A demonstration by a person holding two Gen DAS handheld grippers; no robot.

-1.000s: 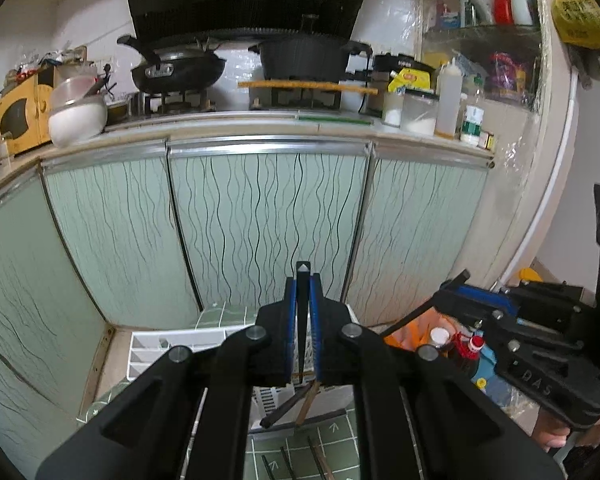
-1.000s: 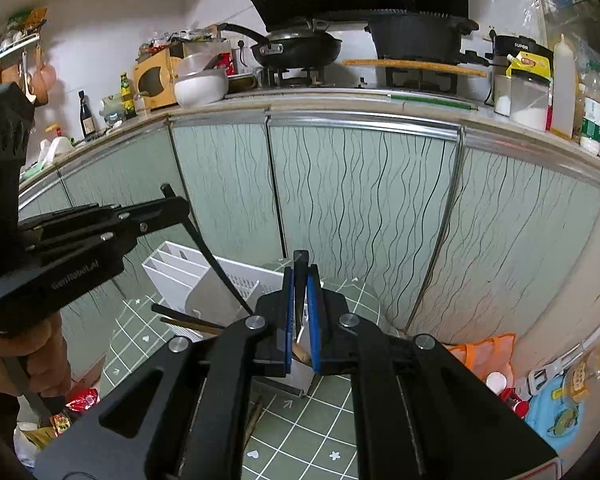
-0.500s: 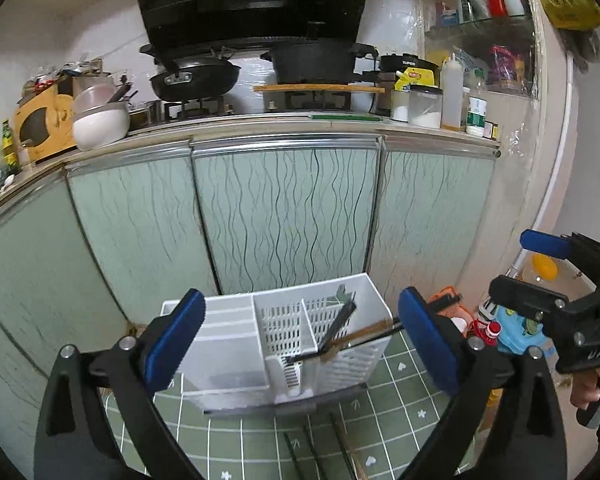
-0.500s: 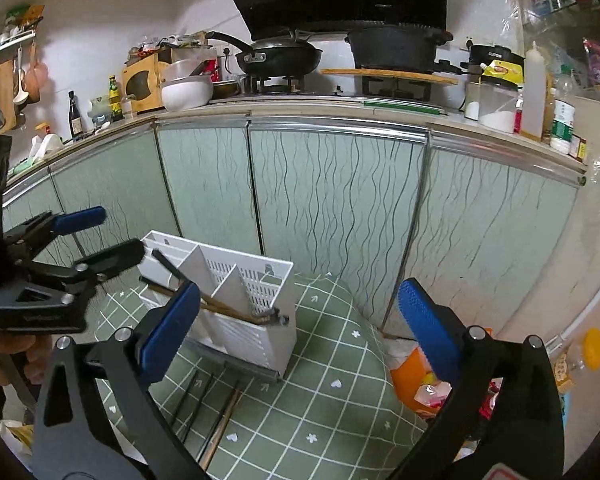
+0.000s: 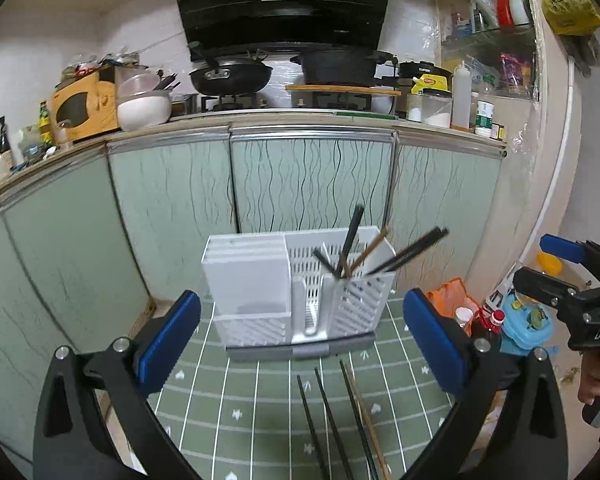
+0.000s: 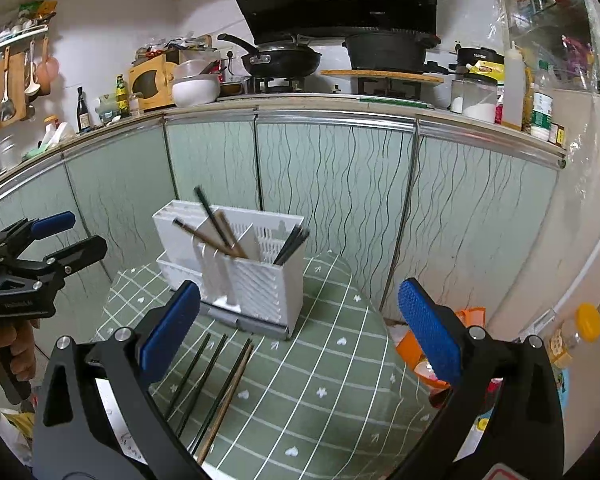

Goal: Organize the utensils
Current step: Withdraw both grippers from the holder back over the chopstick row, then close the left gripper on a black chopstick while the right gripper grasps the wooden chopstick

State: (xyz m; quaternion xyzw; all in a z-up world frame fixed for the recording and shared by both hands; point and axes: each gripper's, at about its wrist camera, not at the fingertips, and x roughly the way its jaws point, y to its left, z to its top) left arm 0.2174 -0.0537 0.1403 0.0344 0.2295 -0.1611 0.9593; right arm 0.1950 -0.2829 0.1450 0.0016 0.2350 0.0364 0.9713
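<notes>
Several chopsticks already lean in the white holder (image 5: 300, 280), four more chopsticks (image 6: 216, 384) lie on the mat near it, and both the left gripper (image 5: 300, 336) and right gripper (image 6: 300, 324) are spread wide, empty.

Left gripper (image 5: 300, 336) spread wide before white utensil holder (image 5: 300, 280) holding chopsticks (image 5: 350, 240); more chopsticks on the mat (image 5: 332, 416)

chopsticks (image 5: 342, 420) before holder (image 5: 296, 288), on tablecloth (image 5: 236, 400)
</notes>
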